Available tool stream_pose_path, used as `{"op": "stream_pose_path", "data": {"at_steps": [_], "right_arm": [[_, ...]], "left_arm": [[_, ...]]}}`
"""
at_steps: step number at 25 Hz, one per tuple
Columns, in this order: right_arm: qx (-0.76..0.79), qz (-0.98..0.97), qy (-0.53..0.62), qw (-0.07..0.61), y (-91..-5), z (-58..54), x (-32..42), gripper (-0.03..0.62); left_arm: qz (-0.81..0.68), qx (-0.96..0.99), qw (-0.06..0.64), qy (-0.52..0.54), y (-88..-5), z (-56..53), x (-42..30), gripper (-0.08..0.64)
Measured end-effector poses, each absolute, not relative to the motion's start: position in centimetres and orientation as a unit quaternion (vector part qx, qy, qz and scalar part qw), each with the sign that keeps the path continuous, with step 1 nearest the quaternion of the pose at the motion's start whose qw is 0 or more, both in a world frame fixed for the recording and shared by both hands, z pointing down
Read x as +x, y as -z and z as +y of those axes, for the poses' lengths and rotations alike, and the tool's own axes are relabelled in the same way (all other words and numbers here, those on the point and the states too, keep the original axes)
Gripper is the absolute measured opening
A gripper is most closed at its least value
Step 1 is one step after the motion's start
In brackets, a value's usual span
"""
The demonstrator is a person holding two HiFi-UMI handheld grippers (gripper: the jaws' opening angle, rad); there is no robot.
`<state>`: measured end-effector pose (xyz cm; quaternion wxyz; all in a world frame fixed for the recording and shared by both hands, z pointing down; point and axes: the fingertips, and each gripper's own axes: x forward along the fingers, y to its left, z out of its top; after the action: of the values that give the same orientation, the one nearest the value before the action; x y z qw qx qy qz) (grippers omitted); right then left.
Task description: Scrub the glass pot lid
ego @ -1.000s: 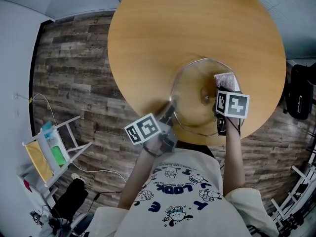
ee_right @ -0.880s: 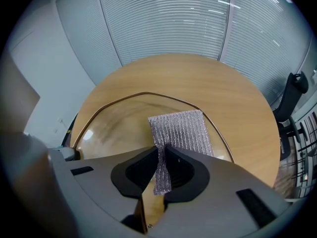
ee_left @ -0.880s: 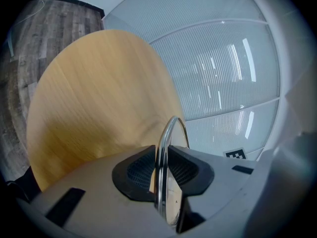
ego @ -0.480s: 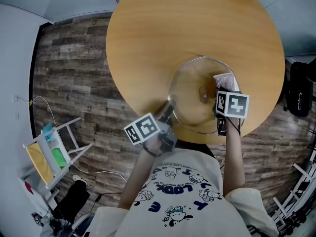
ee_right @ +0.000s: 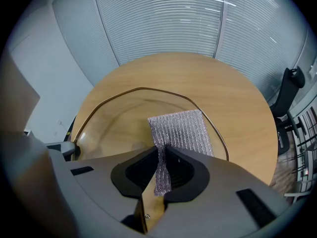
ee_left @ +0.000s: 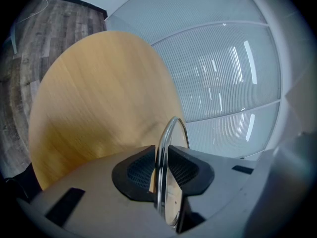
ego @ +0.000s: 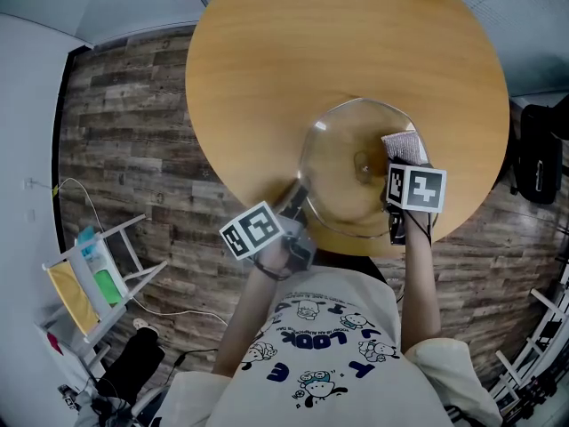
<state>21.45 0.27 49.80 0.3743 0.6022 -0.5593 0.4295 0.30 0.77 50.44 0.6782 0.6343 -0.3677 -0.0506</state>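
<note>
Round clear glass pot lid (ego: 356,172) with a thin steel rim lay over the near edge of the round light-wood worktop (ego: 293,52), directly in front of the person. Couldn't tell whether it rested on the wood or was held just off it. Glass read as fully transparent, with wood grain showing through, a small knob (ego: 363,162) at centre and no residue I could make out. Jaws of the left gripper (ego: 300,200) were clamped on the rim at the lid's near-left side, rim edge-on between the pads. Jaws of the right gripper (ego: 397,160) were pinched on a silver-grey mesh scouring cloth (ego: 404,142). The cloth's free end fanned out over the glass just right of the knob, near the right rim. My read: a scrubbing pass was under way on the right half. To do it well, the left clamp needs to be firm, because a single grip point on the rim lets the lid pivot under side load. Light pressure, overlapping strokes from rim to knob, then round the knob. Stroking toward the clamp rather than away avoids levering the rim out of the pads. Main risks: the slick steel rim slipping, and the glass sitting close to the worktop edge.
</note>
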Motion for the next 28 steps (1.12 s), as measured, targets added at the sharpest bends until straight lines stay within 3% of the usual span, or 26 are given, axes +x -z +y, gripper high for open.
{"op": "stream_pose_path", "data": {"at_steps": [28], "right_arm": [[0.6, -0.554, -0.448, 0.364, -49.9, 2.5, 21.3, 0.059]], "left_arm": [[-0.377, 0.624, 0.682, 0.057, -50.6, 0.8, 0.4, 0.081]]}}
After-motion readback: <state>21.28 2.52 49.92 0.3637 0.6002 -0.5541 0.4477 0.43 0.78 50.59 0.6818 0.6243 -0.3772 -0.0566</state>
